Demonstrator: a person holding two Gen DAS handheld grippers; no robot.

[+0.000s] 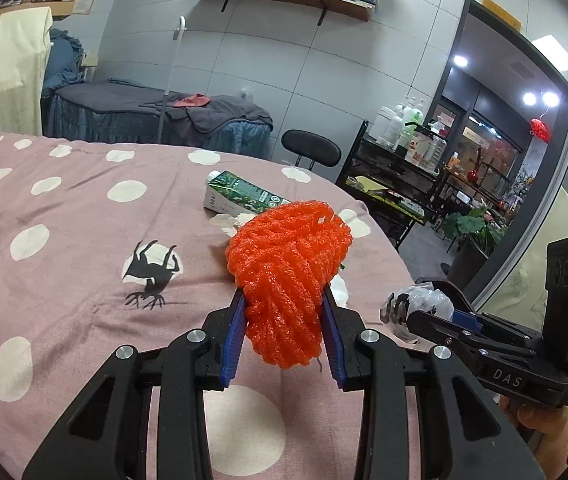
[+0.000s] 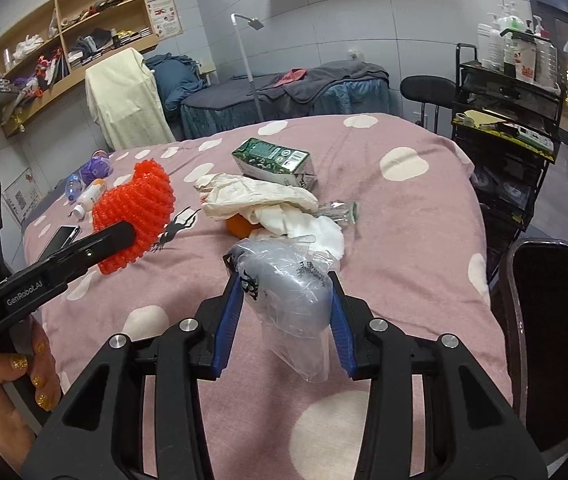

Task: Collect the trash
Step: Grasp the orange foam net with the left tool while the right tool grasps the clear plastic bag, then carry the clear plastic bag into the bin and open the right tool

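My left gripper [image 1: 282, 300] is shut on an orange foam fruit net [image 1: 287, 268] and holds it above the pink spotted bedspread [image 1: 64, 240]. The net also shows in the right wrist view [image 2: 136, 216]. My right gripper [image 2: 284, 280] is shut on a crumpled clear plastic bag [image 2: 291, 292], which also shows at the right of the left wrist view [image 1: 415, 304]. On the bed lie a green carton [image 2: 272, 162], white crumpled tissues [image 2: 268, 204], an orange fruit [image 2: 240, 226] under them and a clear wrapper [image 2: 339, 212].
At the bed's far left lie a purple item [image 2: 98, 168], small bottles [image 2: 90, 196] and a phone [image 2: 60, 236]. A black chair back [image 2: 555, 320] stands at the right edge. A black cart with bottles [image 2: 503, 92] and a stool [image 2: 427, 90] stand beyond the bed.
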